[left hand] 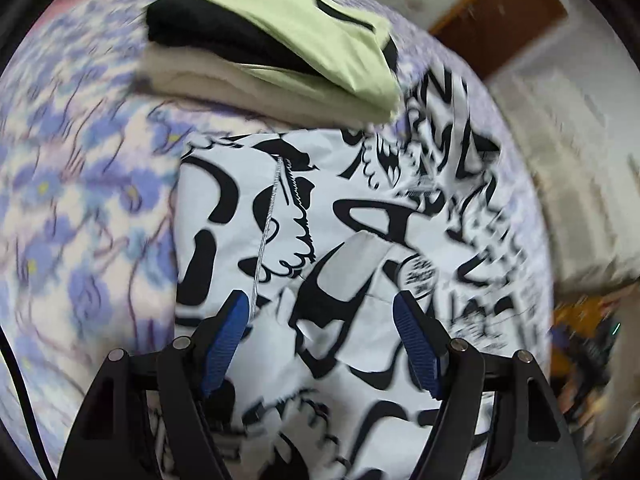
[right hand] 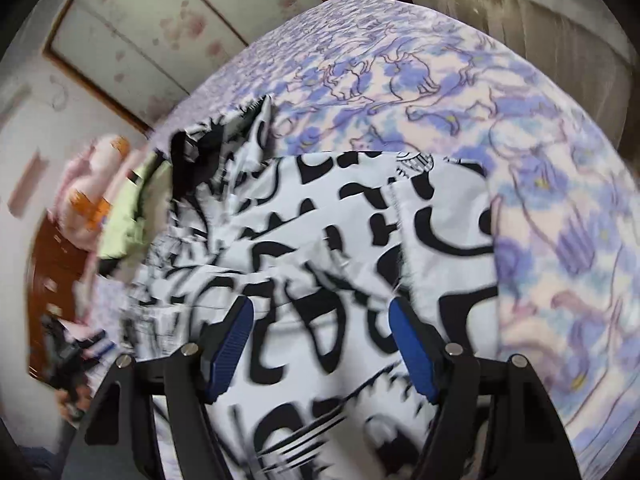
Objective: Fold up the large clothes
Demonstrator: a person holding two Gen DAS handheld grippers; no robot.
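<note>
A white garment with a bold black print (left hand: 320, 208) lies partly folded on the bed, its left edge straight and a seam running down it. My left gripper (left hand: 320, 304) hovers over its near part, jaws open, blue pads apart with only cloth below them. In the right wrist view the same garment (right hand: 340, 216) spreads out with a rumpled, bunched part at the far left. My right gripper (right hand: 320, 306) is open above it and grips nothing.
A stack of folded clothes (left hand: 272, 52), light green over black over cream, sits just beyond the garment. The purple floral bed cover (right hand: 520, 120) spreads all around. A brown wooden door (left hand: 500, 12) and a curtain (right hand: 520, 0) stand past the bed's edges.
</note>
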